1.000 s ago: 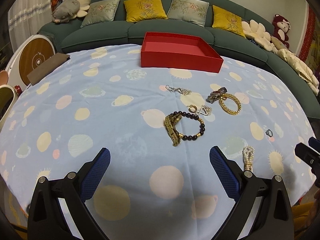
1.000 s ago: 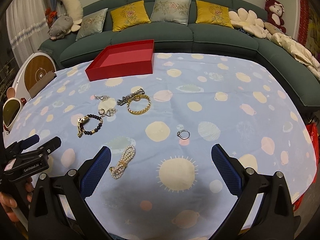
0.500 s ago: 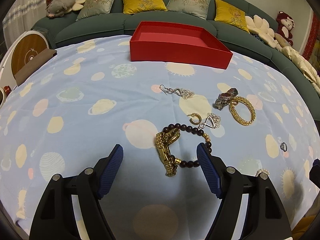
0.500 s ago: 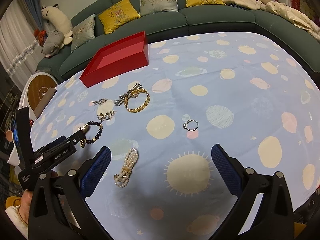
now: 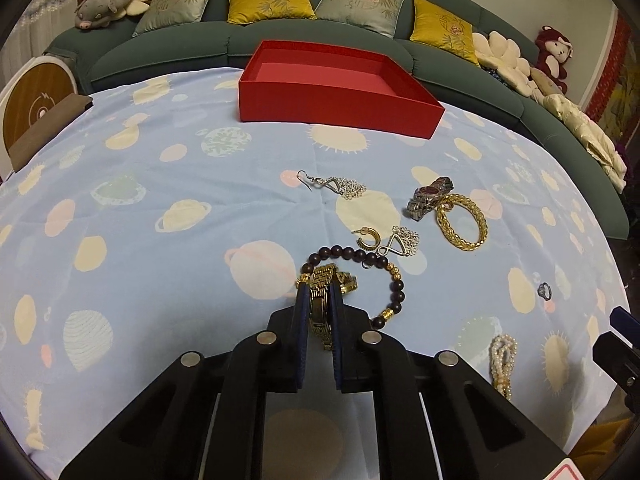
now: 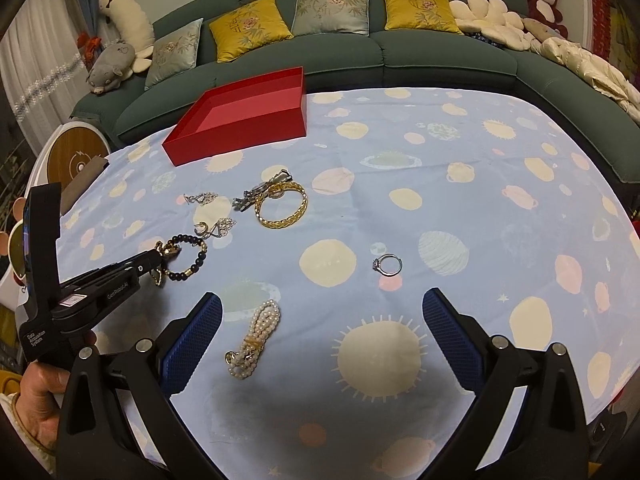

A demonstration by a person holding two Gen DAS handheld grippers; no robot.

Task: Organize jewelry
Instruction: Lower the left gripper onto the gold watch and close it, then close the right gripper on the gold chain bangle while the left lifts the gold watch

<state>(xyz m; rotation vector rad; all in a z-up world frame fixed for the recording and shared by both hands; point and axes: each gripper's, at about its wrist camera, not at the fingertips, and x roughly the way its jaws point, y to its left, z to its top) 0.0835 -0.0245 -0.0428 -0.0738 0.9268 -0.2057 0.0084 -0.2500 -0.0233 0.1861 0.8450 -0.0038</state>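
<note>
The step in hand is the first pick: the left gripper (image 5: 320,300) has just been closing and now clenches a gold link watch (image 5: 320,312), its metal band pinched edge-on between the blue ribbed pads; the watch lies on the desk (image 5: 160,220), overlapping a bracelet of dark round beads (image 5: 396,280) with a few gold spacers; the right gripper (image 6: 320,344) hangs released, jaws wide, above a bundled strand of pearls (image 6: 254,340). The next move, I judge, calls for lifting the watch clear without dragging the beaded bracelet along, since the two touch and may snag, then carrying it to the red box (image 5: 332,88), which stands empty at the far side of the desk near the sofa.

The box is shallow, rectangular and matte, likely card; the desk wears a thin pale-blue cloth printed with planets and suns, slightly creased. Still loose on it: a thick braided gold bangle (image 5: 462,222), rigid and glossy, touching a silver watch with a reddish face (image 5: 428,198); a hooked silver earring with a chain tassel (image 5: 332,186); a second like it beside a small gold hoop (image 5: 368,236); a slim ring with a stone (image 6: 387,265), well apart from the rest.
</note>
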